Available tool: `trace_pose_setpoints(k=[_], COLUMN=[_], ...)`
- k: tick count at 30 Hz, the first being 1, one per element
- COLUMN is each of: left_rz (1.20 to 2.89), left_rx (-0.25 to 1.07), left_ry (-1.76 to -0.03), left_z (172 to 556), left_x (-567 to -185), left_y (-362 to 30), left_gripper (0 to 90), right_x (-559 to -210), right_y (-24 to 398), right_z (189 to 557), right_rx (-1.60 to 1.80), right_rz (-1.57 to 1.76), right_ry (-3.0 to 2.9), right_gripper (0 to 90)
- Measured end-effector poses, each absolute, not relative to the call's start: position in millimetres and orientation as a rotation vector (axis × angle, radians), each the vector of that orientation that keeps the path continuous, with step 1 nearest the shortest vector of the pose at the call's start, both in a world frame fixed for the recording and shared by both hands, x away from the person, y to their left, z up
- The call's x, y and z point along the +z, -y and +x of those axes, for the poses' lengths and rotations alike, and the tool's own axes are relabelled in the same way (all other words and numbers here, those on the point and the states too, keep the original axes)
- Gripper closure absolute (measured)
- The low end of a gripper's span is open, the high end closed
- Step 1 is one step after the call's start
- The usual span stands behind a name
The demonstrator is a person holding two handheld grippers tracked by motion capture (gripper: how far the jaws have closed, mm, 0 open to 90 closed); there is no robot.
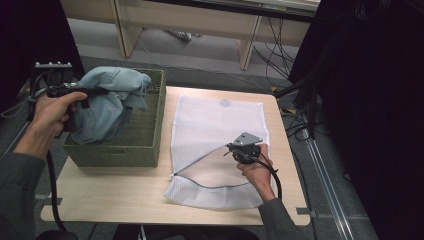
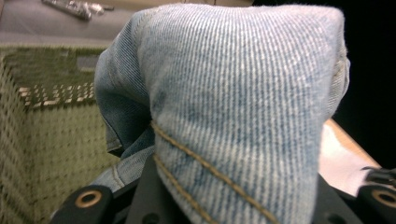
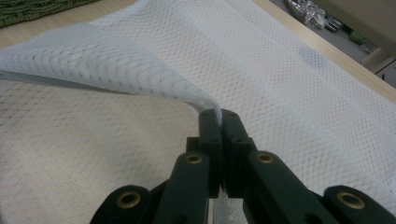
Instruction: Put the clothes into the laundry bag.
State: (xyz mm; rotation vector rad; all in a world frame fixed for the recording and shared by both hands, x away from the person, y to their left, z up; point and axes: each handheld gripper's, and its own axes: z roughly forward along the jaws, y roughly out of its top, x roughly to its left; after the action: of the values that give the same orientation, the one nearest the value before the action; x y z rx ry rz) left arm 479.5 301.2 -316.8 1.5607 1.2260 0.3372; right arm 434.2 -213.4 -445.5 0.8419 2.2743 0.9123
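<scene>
Gripping bunched light-blue denim garment [image 1: 107,102] with left gripper [image 1: 92,92], jaws clamped on it, above green woven rectangular basket [image 1: 150,135]. Pinching upper edge of white mesh laundry bag [image 1: 215,120] with right gripper [image 1: 231,147], flap lifted off pale wooden table [image 1: 115,192].

Bare table [image 1: 125,192] lies free before the basket [image 1: 150,145]; its woven wall stands between denim [image 1: 107,102] and mesh bag [image 1: 220,125].

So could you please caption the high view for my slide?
Left gripper lifts jeans from basket; right gripper holds mesh bag open.
</scene>
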Motion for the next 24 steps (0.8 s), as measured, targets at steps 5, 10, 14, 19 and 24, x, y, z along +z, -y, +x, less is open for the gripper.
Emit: trace_pose_setpoints(k=[5, 10, 14, 19, 24], left_rz=[1.539, 1.548, 1.537, 1.538, 1.537], left_rx=[0.322, 0.304, 0.289, 0.215, 0.145], left_ry=[-1.179, -1.116, -1.056, -0.969, -0.873], left_z=[467, 452, 438, 421, 404], left_x=[-299, -282, -269, -258, -250], left_y=[-299, -293, -284, -271, -251], left_gripper=[70.6, 70.5, 70.6, 70.6, 70.5], right_x=[-445, -444, -444, -443, -444], right_y=[214, 215, 214, 215, 214], right_z=[434, 435, 433, 435, 433], right_rx=[0.907, 0.903, 0.906, 0.905, 0.910], right_rz=[0.849, 0.820, 0.844, 0.815, 0.844], right_ry=[-2.281, -2.269, -2.282, -2.269, -2.265], right_gripper=[89.6, 89.6, 89.6, 89.6, 89.6])
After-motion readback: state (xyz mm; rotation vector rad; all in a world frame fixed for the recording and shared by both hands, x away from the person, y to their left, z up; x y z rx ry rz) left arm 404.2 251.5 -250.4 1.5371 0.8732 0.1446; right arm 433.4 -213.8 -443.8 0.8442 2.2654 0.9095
